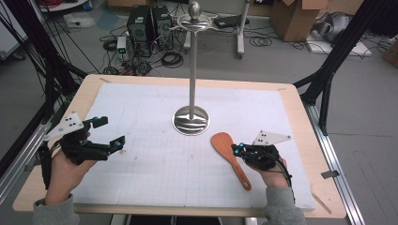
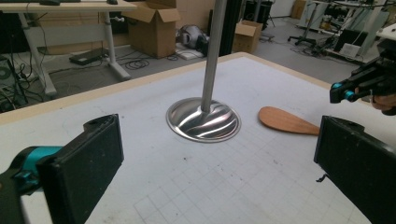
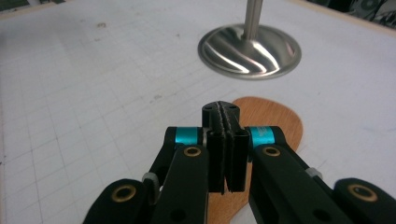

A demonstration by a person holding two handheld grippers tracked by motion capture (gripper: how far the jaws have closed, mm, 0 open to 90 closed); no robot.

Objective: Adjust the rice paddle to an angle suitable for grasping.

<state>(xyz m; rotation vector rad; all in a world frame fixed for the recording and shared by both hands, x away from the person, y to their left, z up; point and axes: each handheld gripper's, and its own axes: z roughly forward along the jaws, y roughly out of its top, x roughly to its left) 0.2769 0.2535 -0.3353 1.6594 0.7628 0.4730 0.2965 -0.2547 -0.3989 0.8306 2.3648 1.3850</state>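
**Right gripper down at the wooden spatula, jaws closed with nothing between them**

The wooden spatula [image 1: 228, 158] lies flat on the white gridded mat [image 1: 155, 140], toward the counter's [image 1: 300, 117] right side, just short of the round steel base of the hanging stand [image 1: 191, 84], which rises from the middle of the mat. Its blade points toward that base and its handle runs back toward the near edge.

The right gripper [image 1: 237, 149] sits low over the spatula. In the right gripper view [image 3: 224, 140] its jaws are pressed flat together, and the blade shows beyond and beneath them rather than between them. So I'd judge this as the approach to a pickup, with no hold yet; whether the closed tips touch the wood I cannot tell.

The left gripper [image 1: 109, 132] hangs near the counter's left edge, well apart from everything, its jaws spread wide with only bare mat between them, as the left gripper view [image 2: 215, 163] shows.

The next move, to my eye, calls for the right jaws to part and then close across the thin handle, which lies flat and gives little edge to catch. From there the likely destination is the hooks at the top of the stand.

I can read no brand, label or writing; the mat carries only a printed grid.
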